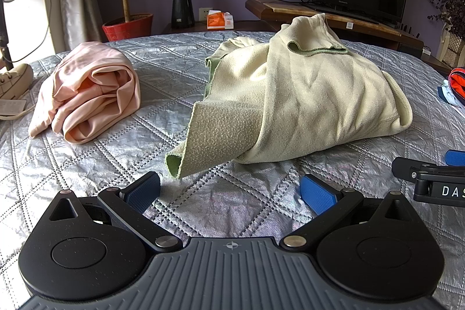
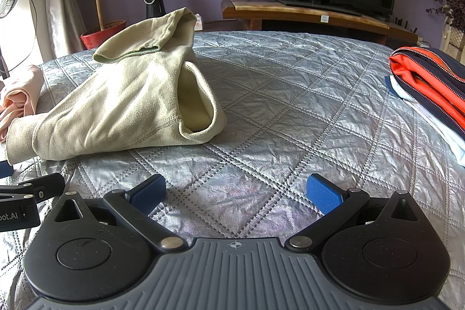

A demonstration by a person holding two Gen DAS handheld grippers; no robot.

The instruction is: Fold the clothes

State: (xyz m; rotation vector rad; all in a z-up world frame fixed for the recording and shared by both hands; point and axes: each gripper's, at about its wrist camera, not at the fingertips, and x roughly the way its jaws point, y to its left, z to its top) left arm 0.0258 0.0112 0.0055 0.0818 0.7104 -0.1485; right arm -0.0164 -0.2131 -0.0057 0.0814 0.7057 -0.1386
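Pre-grasp step, as I judge it. Your left claw [image 1: 229,191] and right claw [image 2: 235,193] both stand apart, empty, above the bed [image 2: 290,95]. The cream fleece top [image 1: 305,95] lies crumpled at 12 o'clock. Next: take its near hem, spread flat.

The bedspread [image 1: 122,164] is silver-grey, quilted in a stitched diamond grid. At 12 o'clock on it lies a pale cream-yellow fleece garment [image 1: 305,95] with green edging. At 10 o'clock, a peach-pink garment [image 1: 93,95]. At 3 o'clock, a stack of clothes [image 2: 430,83] in orange-red, navy and white. Both grippers' fingers [image 1: 318,192] carry 2 blue textured pads on black arms; their bodies are ribbed grey.
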